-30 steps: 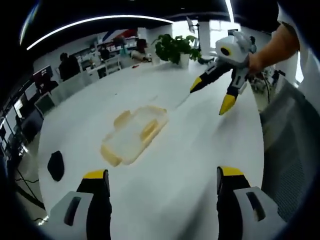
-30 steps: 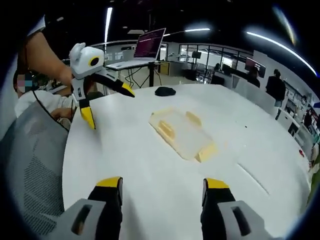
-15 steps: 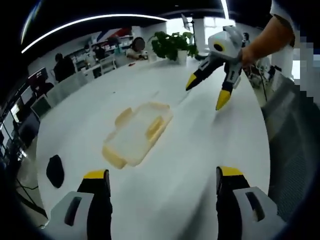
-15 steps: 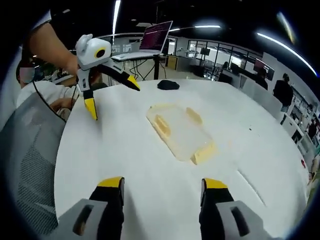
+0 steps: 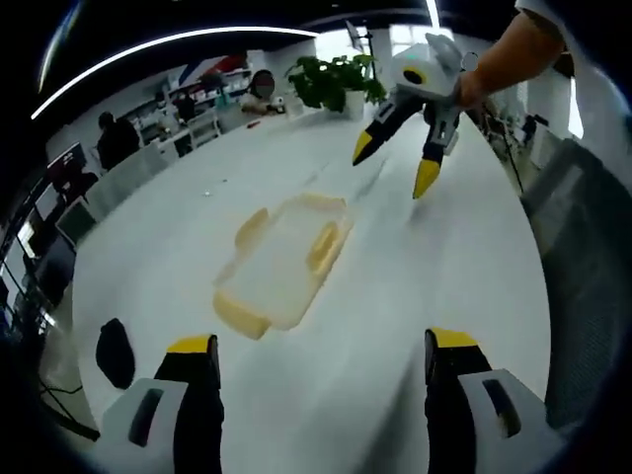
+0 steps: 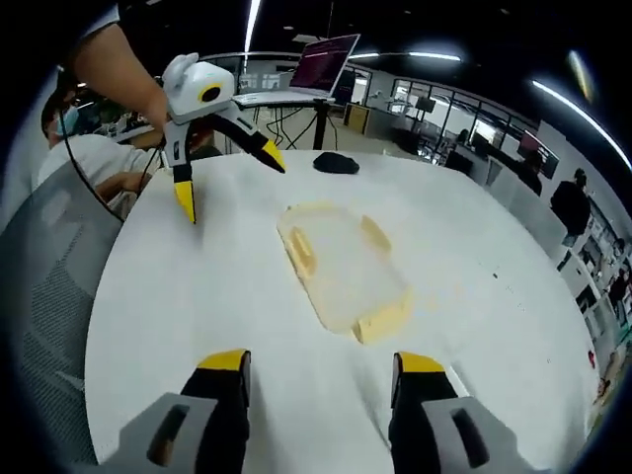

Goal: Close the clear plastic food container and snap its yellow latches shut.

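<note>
On the white tabletop (image 5: 464,257) lies the container (image 5: 281,262), a black object (image 6: 337,163) beyond; both tongs (image 5: 321,390) (image 6: 321,390) gape, clear of it.

Open-plan office, dark ceiling w/ long light strips (image 5: 158,44). Big white counter (image 5: 395,286). Potted plant (image 5: 331,79) at its far end, shelves behind. Laptop (image 6: 326,64) on a stand, mesh chair (image 6: 44,296) beside counter, people seated in bkgd.

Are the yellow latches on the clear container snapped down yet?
No. The latches splay outward flat on the table around the container; both grippers are open and away from it.
</note>
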{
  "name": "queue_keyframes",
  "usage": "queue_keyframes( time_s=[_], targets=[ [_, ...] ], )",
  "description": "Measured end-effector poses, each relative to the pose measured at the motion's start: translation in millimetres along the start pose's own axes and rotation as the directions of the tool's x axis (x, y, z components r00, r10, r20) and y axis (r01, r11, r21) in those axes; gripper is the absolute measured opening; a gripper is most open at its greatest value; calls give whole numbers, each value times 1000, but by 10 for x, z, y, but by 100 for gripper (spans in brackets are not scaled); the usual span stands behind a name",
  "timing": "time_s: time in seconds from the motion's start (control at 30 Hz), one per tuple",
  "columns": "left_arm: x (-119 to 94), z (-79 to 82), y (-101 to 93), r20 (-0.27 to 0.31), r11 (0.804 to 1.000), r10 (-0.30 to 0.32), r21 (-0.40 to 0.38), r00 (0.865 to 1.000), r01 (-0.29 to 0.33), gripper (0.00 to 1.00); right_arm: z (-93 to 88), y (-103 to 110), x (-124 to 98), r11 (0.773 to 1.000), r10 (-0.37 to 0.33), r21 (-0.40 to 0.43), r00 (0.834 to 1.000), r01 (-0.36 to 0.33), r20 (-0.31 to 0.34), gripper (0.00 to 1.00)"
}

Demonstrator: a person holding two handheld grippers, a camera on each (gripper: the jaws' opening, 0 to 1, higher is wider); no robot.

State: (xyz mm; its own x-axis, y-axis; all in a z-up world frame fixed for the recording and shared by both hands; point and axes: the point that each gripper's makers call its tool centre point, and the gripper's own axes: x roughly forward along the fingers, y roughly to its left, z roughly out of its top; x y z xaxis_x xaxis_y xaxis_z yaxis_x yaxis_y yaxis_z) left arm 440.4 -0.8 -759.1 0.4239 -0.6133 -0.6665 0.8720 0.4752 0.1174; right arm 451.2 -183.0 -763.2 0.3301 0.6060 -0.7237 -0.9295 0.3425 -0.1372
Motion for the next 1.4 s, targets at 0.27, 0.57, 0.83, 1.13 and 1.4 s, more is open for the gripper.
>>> queue_keyframes(
  time_s=[0.27, 0.57, 0.83, 1.13, 1.4],
  targets=[
    [43, -10, 124, -4, 1000, -5, 16, 1000, 5, 82, 19, -47, 83, 997, 29, -68, 999, -31, -30, 55],
    [85, -74, 294, -28, 998, 2, 62, 1000, 0, 81, 19, -147, 146, 993, 56, -98, 997, -61, -55, 54],
    [119, -145, 386, -64, 995, -19, 100, 998, 26, 76, 44, -226, 203, 988, 85, -125, 993, -95, -78, 55],
    [205, -142, 477, -74, 986, -47, 155, 996, 58, 75, 87, -285, 284, 981, 113, -145, 988, -129, -109, 55],
    [283, -115, 578, -85, 976, -71, 199, 994, 87, 71, 76, -374, 363, 967, 124, -205, 981, -154, -151, 55]
  ],
)
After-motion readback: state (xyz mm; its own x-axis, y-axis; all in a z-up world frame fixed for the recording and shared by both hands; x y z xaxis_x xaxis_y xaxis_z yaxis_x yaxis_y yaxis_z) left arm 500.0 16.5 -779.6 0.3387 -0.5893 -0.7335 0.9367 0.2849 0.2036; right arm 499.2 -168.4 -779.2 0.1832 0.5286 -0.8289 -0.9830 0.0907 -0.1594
